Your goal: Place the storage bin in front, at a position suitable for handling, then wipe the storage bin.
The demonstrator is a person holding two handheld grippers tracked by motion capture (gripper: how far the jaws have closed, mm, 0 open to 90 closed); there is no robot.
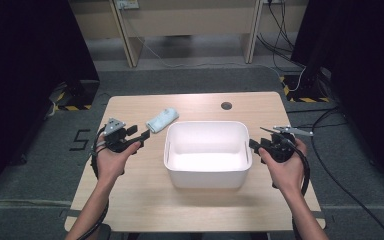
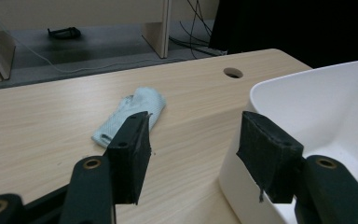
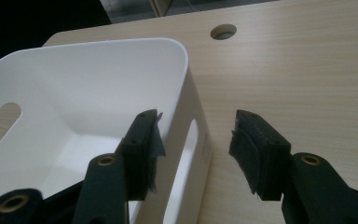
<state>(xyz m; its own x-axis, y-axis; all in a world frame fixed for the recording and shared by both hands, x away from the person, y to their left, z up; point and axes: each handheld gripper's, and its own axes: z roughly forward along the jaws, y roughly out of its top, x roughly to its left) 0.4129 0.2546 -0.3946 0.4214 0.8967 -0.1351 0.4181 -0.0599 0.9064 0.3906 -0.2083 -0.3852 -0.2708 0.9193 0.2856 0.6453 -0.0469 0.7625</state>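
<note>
Wooden table carries a white bin at its centre and a pale blue cloth just beyond the bin's far left corner. Left gripper hovers near the cloth, jaws spread and empty, pointing toward it. Right gripper waits beside the bin's right wall, jaws likewise apart, holding nothing. The likely risk: the left jaws, so close to the bin rim, could knock it while reaching, or pinch only a loose fold, so the cloth slips free when lifted.
</note>
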